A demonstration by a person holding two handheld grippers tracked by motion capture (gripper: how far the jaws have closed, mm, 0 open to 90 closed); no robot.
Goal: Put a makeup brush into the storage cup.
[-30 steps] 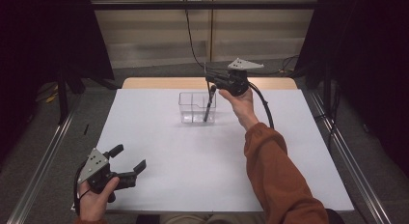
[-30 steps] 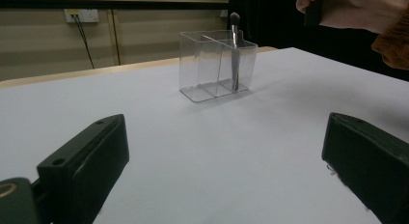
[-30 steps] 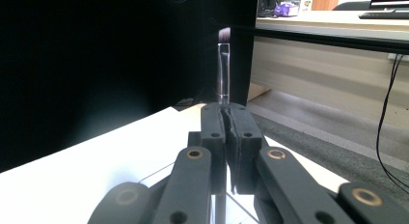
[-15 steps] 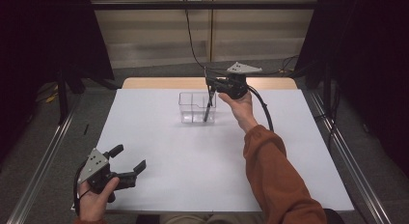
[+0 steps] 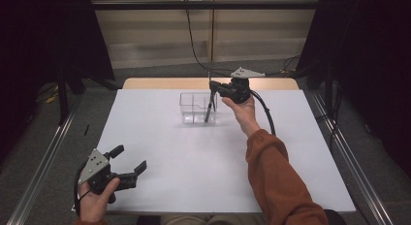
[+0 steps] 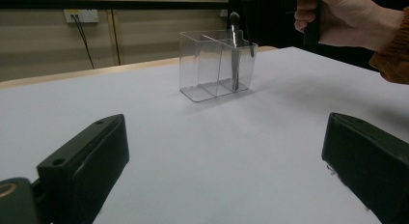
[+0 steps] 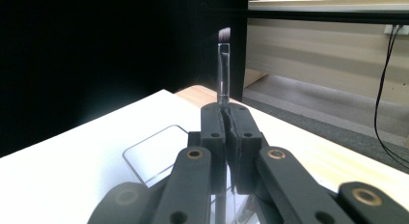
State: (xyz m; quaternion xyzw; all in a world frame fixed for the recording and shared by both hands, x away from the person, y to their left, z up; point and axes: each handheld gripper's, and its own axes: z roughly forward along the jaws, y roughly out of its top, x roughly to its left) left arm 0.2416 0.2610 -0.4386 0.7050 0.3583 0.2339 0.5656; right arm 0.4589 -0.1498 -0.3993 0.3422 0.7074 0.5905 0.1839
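High view: a slim makeup brush [image 5: 209, 106] stands nearly upright, its handle down inside the right-hand compartment of a clear plastic organizer [image 5: 194, 108] near the far edge of a white table [image 5: 218, 167]. The right gripper [image 5: 214, 88] is clamped on the brush above the organizer's rim. Right gripper view: the two black jaws are pressed together on the brush [image 7: 223, 69], whose pale bristle tip points up past them. Near the table's front left corner, well apart from the organizer, the left gripper [image 5: 130, 163] rests in a hand with its jaws spread wide and nothing between them. An orange sleeve [image 5: 276, 181] covers the right forearm.
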